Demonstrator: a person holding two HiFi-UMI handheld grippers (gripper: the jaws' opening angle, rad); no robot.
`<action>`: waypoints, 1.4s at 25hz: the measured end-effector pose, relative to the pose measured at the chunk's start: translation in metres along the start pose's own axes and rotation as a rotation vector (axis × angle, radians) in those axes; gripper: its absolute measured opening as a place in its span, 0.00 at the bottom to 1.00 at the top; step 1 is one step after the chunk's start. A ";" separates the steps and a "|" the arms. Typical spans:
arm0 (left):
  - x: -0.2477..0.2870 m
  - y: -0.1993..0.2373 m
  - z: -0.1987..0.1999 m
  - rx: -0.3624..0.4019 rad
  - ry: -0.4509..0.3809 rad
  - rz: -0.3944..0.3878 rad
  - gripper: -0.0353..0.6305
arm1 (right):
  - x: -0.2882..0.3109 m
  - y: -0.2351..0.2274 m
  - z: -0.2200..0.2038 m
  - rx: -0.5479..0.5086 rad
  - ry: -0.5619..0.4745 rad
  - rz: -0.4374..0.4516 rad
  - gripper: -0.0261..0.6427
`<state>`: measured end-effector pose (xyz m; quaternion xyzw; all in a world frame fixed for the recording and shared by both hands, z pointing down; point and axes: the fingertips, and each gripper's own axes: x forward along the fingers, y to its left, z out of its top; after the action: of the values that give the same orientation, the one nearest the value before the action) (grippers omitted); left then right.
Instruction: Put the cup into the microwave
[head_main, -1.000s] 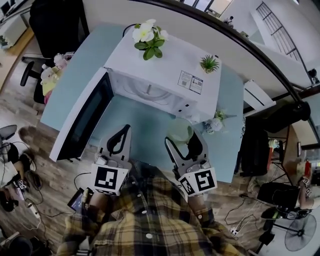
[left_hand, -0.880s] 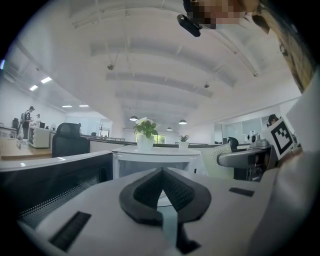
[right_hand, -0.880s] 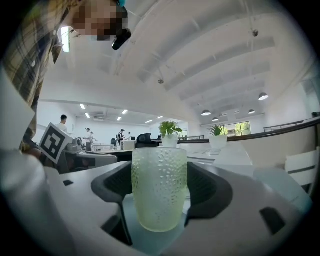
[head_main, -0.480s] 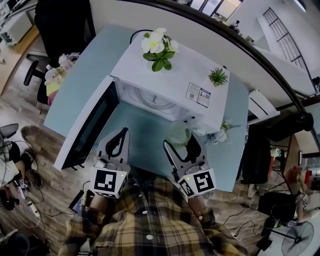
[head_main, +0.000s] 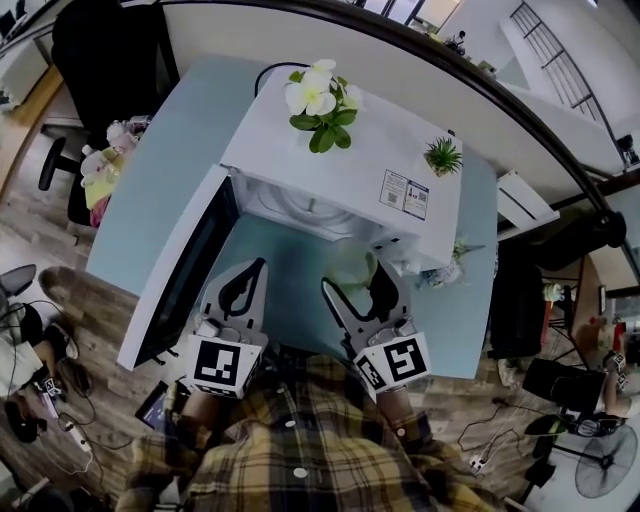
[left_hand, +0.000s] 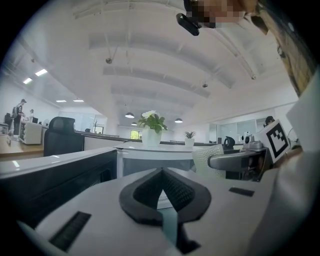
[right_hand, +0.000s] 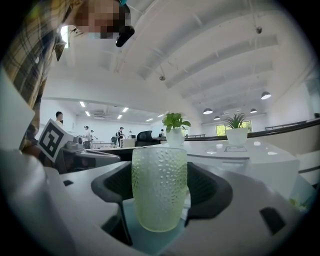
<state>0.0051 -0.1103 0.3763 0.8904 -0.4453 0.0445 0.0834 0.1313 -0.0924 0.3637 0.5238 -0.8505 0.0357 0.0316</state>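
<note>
The cup (right_hand: 159, 187), a pale green dimpled glass, is standing upright with its long axis vertical, between the two jaws of the right hand-held gripper (head_main: 357, 280). The jaws are pressing on its sides at 3 and 9 o'clock, so this gripper is gripping the cup. Whether the base is resting on the teal surface (head_main: 150, 190) or riding just above it is not clear from these views; it is probably lifted slightly.

In the head view the cup is sitting just in front of the microwave (head_main: 340, 160), near the right end of its front. The open cavity (head_main: 300, 205) is lying at about 11 o'clock from the cup, close by. The door (head_main: 185, 265) is hanging wide open toward 7 o'clock, clear of that path.

The left hand-held gripper (left_hand: 161, 187) is holding nothing, its jaws together, and is pointing at 12 o'clock beside the door. The right hand is the nearer one to the cavity. In my judgement the coming move is calling for a short carry forward and leftward, keeping the cup upright.
</note>
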 end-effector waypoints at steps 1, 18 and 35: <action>0.001 0.001 -0.001 0.004 0.001 -0.005 0.04 | 0.001 0.000 -0.001 -0.003 -0.001 0.001 0.55; 0.018 0.013 -0.018 -0.003 0.050 0.009 0.04 | 0.030 -0.018 -0.023 0.007 0.025 0.009 0.55; 0.019 0.025 -0.028 -0.027 0.077 -0.011 0.04 | 0.079 -0.015 -0.064 -0.007 0.065 0.014 0.55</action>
<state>-0.0038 -0.1350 0.4091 0.8894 -0.4372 0.0725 0.1126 0.1105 -0.1633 0.4347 0.5162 -0.8529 0.0499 0.0607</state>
